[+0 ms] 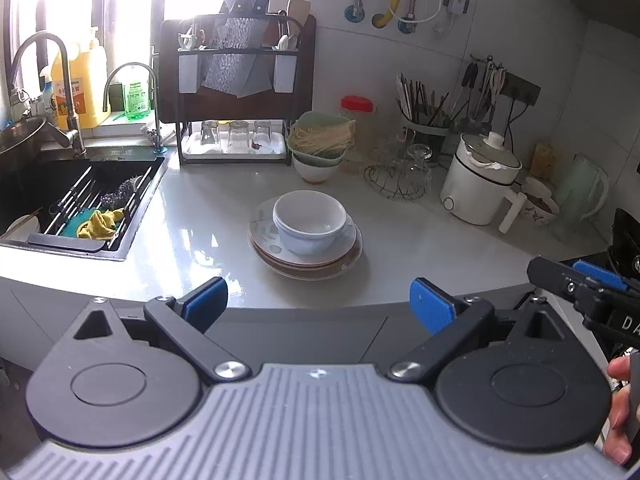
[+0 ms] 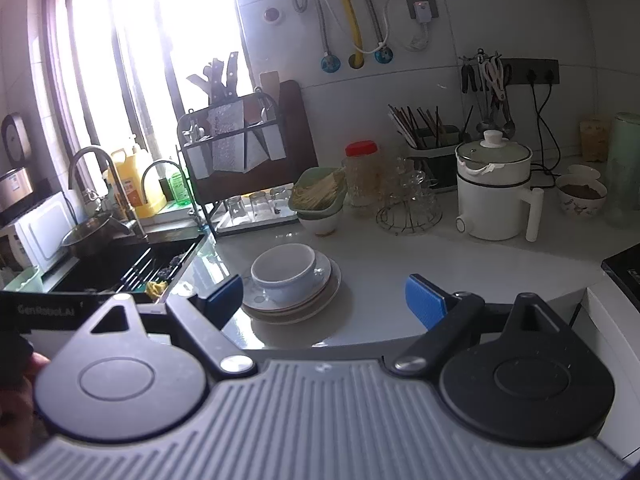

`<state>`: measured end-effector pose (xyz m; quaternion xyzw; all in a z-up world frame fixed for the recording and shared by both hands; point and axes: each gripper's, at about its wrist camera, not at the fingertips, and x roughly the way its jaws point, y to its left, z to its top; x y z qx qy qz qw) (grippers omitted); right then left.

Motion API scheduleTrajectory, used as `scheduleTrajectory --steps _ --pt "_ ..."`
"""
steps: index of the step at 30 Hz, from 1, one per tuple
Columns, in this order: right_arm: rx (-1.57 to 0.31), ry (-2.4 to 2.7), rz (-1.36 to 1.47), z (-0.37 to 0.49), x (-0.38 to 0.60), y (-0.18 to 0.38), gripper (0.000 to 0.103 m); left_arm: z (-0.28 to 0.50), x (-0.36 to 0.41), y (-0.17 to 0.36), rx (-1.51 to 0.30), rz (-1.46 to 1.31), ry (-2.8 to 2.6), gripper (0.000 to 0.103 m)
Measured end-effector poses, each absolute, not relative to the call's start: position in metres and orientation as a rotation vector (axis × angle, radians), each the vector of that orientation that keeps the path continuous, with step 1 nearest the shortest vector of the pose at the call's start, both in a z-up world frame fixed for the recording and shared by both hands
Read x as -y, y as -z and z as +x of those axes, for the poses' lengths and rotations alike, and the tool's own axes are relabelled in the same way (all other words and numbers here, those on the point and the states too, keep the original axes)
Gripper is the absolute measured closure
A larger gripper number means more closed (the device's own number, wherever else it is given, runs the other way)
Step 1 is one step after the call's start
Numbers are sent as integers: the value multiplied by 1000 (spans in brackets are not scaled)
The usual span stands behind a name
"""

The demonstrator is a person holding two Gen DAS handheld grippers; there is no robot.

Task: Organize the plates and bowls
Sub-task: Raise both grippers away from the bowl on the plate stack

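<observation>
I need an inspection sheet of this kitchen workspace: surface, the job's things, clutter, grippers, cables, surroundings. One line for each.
Surface: glossy pale grey countertop, bare near the front edge.
Job's things: white ceramic bowls nested on a stack of white plates, centre of the counter.
Clutter: white electric pot, red-lidded clear jar, wire rack of glasses, green basket of noodles.
Grippers: left gripper open, empty; right gripper open, empty.
Cables: black cords hang from the wall socket strip.
Surroundings: black sink at left, bright window behind it.
</observation>
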<state>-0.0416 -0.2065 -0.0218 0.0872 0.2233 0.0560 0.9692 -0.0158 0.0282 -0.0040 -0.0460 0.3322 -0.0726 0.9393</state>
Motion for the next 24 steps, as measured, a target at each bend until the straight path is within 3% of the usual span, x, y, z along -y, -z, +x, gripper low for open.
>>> scheduleTrajectory --steps 24 --pt "-470 -106 193 -37 207 26 13 -13 -24 6 -688 -83 143 4"
